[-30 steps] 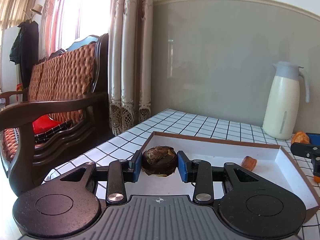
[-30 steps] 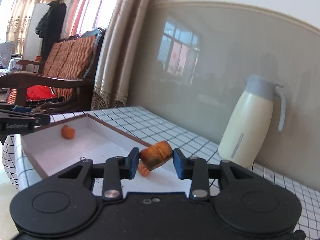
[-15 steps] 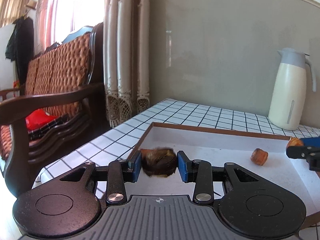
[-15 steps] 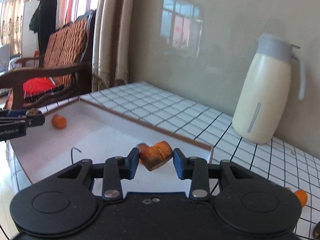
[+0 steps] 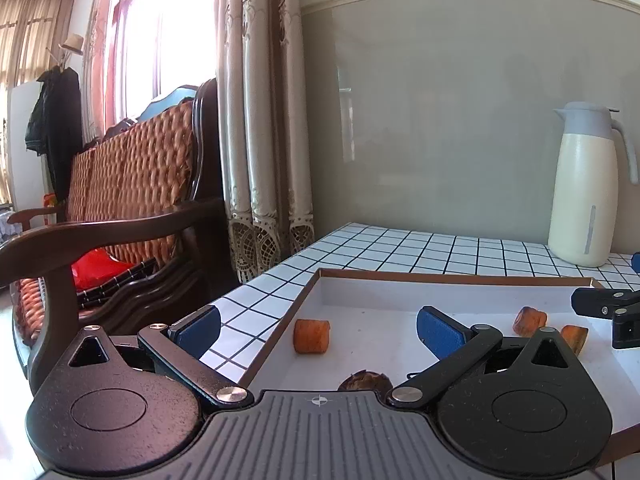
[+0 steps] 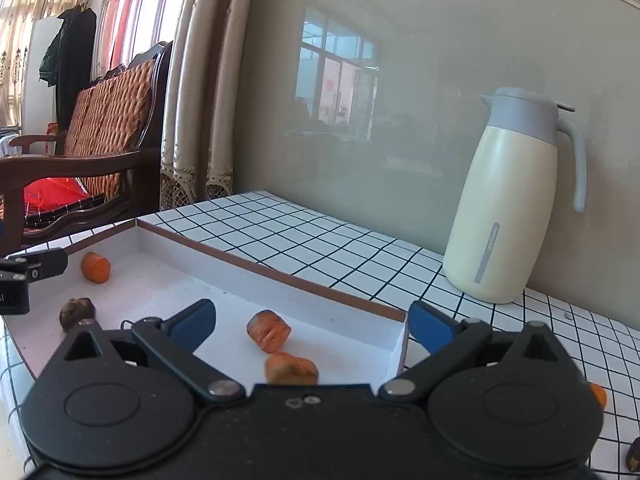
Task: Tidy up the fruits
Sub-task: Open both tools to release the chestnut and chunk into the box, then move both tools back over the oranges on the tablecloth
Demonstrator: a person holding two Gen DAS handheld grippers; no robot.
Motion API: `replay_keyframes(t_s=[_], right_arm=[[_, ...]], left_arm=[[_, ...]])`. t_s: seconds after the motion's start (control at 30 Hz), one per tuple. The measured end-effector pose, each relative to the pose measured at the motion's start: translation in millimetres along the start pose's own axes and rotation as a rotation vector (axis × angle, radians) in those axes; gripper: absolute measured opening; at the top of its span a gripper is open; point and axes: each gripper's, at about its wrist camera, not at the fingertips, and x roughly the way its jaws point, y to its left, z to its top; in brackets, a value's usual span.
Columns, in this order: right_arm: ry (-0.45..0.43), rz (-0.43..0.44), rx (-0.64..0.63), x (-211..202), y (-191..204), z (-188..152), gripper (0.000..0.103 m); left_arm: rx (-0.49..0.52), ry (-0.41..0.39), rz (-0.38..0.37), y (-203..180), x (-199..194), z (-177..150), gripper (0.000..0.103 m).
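Note:
A shallow white tray (image 5: 448,282) with a brown rim lies on the tiled table; it also shows in the right wrist view (image 6: 280,276). My left gripper (image 5: 318,326) is open above the tray's left end, with a dark brown fruit (image 5: 366,381) lying just below it and an orange piece (image 5: 312,336) ahead. My right gripper (image 6: 312,324) is open over the tray's right end, above two orange pieces (image 6: 269,330) (image 6: 290,368). The dark fruit (image 6: 77,313) and the far orange piece (image 6: 96,267) also show there.
A cream thermos jug (image 6: 512,200) stands on the table by the wall. A wooden chair with woven cushions (image 5: 128,216) and curtains (image 5: 264,120) are to the left. An orange piece (image 6: 599,395) and a dark fruit (image 6: 634,456) lie on the tiles at right.
Both grippers have opened. The left let go of the dark fruit and the right let go of its orange piece; both now lie in the tray.

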Motion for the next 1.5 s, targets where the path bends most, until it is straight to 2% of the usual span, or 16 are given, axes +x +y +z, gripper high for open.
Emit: replay_keyframes(t_s=[0.17,0.33,0.47,0.63,0.87,1.03,1.33,1.5], right_arm=[[-0.014,0.001,0.016,-8.3,-2.2,-1.7,0.097],[-0.037,0.013,0.032,-30.8,-2.6,-1.9,0.097],[-0.079,0.010,0.008,-51.9,-0.8,-2.9,0.097],[-0.122,-0.013,-0.047,-77.8,2.5,-11.9,0.097],[-0.118,-0.071,-0.080,-113.4,-4.6,-30.5,0.097],[-0.126,-0.133,-0.101,-137.5,-13.4,-42.4,0.097],[-0.082,-0.238,-0.062,-169.5,-54.1,-68.0,0.097],[-0.057,-0.288,-0.036,-177.8,-71.0,-77.4,0.097]], left_arm=[[0.003,-0.009,0.006,1.4,-9.9,-1.3,0.103],[-0.004,-0.064,-0.004,4.3,-31.5,2.2,0.103],[-0.034,-0.119,-0.024,1.2,-54.7,7.0,0.103],[-0.020,-0.130,-0.061,-13.3,-72.4,8.0,0.103],[0.021,-0.143,-0.129,-35.8,-104.3,3.4,0.103],[0.023,-0.143,-0.208,-50.5,-121.8,0.2,0.103],[0.064,-0.090,-0.302,-82.9,-124.6,-3.7,0.103],[0.084,-0.107,-0.340,-100.8,-132.9,-6.7,0.103]])
